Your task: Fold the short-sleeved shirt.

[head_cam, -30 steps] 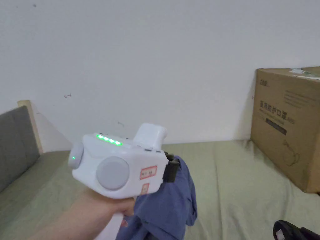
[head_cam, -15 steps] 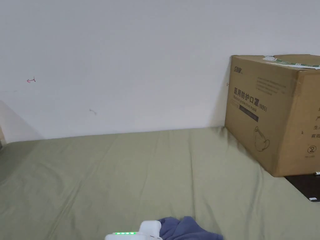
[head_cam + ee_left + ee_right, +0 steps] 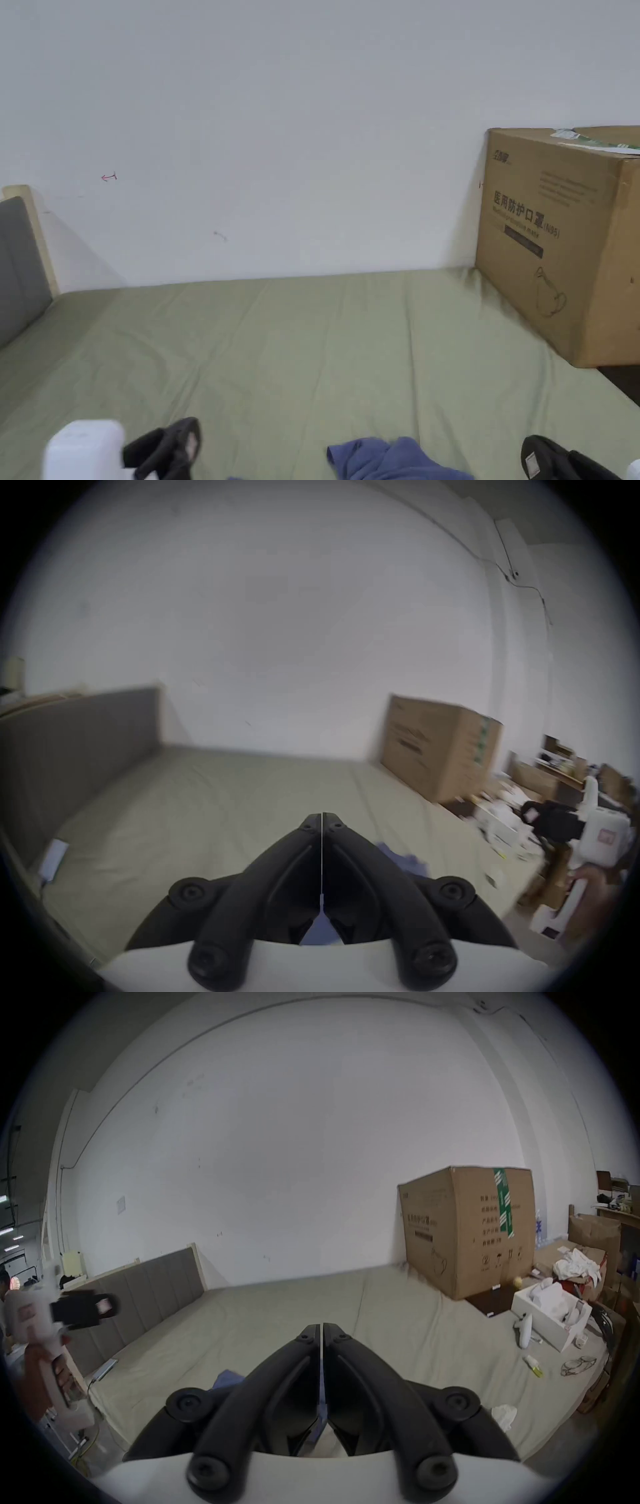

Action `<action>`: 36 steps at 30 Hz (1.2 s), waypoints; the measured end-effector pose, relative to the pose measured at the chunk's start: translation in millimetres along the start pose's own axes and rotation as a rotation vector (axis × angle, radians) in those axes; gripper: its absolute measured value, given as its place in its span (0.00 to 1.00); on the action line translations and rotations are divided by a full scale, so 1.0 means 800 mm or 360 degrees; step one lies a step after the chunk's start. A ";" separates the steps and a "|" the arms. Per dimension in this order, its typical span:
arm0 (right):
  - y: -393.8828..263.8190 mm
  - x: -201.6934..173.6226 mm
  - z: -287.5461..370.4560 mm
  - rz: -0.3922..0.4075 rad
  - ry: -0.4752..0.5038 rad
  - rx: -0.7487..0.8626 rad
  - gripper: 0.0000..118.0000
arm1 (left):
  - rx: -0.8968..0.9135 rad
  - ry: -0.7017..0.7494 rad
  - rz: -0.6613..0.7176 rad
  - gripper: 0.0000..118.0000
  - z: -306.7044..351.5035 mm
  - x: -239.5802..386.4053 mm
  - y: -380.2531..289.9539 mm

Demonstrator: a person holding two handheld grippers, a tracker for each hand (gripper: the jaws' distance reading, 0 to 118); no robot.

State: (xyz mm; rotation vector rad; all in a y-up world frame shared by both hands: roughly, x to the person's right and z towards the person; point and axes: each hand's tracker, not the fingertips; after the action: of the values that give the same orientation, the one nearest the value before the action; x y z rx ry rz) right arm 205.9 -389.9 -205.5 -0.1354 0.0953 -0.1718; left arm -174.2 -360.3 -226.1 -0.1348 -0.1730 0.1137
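Both our grippers have dropped to the head view's bottom edge since a second ago.
Left gripper [image 3: 322,817] and right gripper [image 3: 322,1328] hover level, jaws clenched, blue shirt [image 3: 390,459] cloth between them, over the bed [image 3: 325,350].

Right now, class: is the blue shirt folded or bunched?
Bunched: the blue shirt lies in a crumpled heap on the green sheet, no flat fold.

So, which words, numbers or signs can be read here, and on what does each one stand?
Brown cardboard box, front face: rows of dark printed characters, too blurred to quote.
Same box, side face beside the green tape: small print and symbols, too small to read.
White wall: a small red mark, not a readable word.
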 end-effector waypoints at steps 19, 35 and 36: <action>0.012 -0.018 0.006 0.0006 0.0054 -0.0021 0.02 | -0.1112 -0.0081 0.0073 0.00 -0.096 -0.080 0.011; -0.022 -0.014 -0.034 0.0058 0.0059 -0.0280 0.02 | -0.1680 0.0082 0.0335 0.86 -0.246 -0.127 -0.220; -0.024 -0.013 -0.037 0.0052 0.0055 -0.0294 0.02 | -0.1647 0.0068 0.0224 0.79 -0.239 -0.114 -0.225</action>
State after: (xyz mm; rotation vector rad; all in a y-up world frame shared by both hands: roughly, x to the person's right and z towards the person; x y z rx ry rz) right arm 189.1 -410.8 -230.7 -0.3146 0.1479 -0.1327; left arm -211.3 -572.3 -402.1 -1.1813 -0.1657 0.1526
